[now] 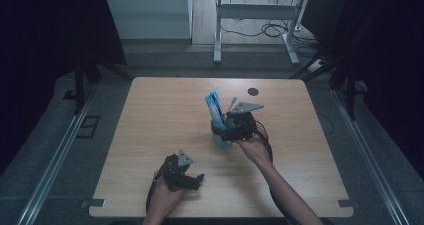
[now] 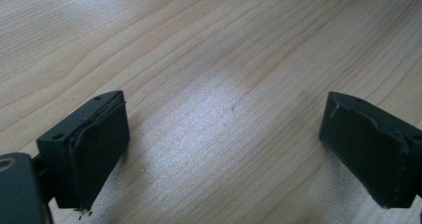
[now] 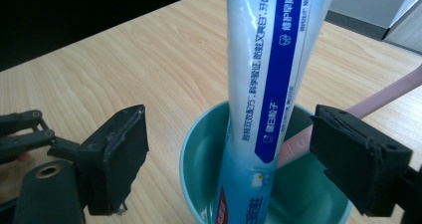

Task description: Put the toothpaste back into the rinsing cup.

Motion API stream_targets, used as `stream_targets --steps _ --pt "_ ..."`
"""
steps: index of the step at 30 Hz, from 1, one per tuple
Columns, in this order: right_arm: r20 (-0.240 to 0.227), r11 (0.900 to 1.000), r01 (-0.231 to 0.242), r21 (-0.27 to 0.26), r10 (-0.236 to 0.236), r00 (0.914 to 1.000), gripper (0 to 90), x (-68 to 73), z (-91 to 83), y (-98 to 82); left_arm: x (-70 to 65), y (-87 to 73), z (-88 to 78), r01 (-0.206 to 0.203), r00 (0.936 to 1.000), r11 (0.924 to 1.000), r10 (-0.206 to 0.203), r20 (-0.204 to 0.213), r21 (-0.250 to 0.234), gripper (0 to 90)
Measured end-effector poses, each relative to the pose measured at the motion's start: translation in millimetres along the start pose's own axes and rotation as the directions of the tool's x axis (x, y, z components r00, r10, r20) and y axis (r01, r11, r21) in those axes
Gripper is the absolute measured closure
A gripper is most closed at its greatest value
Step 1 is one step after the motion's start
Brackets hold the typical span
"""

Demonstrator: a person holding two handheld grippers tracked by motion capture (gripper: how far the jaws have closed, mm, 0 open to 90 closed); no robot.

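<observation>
Item: toothpaste tube (image 3: 268, 84), white with a blue printed band; stands upright, bottom end down, in a teal cup (image 3: 199, 149) near the middle of the wooden table (image 1: 165, 115); leans against the cup's rim; in the high view it rises well above the cup (image 1: 221, 138).

Companion item: pink toothbrush (image 3: 348, 114), slanting out of the same cup, just beside the tube; whether the two touch inside the cup I cannot tell.

Right gripper (image 3: 249, 154): held over the cup, jaws spread wide to either side of the tube, pads clear of it; nothing gripped.

Left gripper (image 2: 224, 149): low over bare table near the front edge, well apart from the cup; jaws wide apart, nothing between them; its hand (image 1: 162, 197) rests on the table.

Handling, by judgement: the tube is probably light and soft-walled; it yields under a squeeze and its glossy skin may slide between pads; best taken across the flat faces at mid-height, above the cup's rim, with modest pressure; a hard pinch risks denting it or forcing paste toward the cap.

The cup looks like rigid, smooth plastic, light enough to tip if the tube is dragged sideways; a straight vertical lift seems safest.

The toothbrush is stiff and thin; easily knocked by a jaw working close to the tube.
</observation>
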State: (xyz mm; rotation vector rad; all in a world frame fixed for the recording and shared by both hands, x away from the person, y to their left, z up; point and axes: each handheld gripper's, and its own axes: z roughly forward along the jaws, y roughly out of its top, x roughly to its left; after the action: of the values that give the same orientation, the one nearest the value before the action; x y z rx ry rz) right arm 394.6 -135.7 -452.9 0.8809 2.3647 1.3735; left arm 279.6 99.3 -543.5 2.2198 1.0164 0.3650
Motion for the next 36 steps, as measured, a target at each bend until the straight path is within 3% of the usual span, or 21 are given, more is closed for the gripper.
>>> stream_targets --steps 10,36 --pt "0.004 0.999 0.035 0.013 -0.035 0.9994 11.9 5.3 -9.8 -1.6 0.1 0.1 -0.1 -0.003 1.0000 1.0000 0.003 -0.002 0.001 5.7" --pt "0.020 1.000 0.028 0.005 -0.028 0.9994 10.5 -2.7 -38.8 -13.3 0.1 0.0 0.0 -0.002 1.0000 1.0000 0.002 -0.002 -0.001 5.7"
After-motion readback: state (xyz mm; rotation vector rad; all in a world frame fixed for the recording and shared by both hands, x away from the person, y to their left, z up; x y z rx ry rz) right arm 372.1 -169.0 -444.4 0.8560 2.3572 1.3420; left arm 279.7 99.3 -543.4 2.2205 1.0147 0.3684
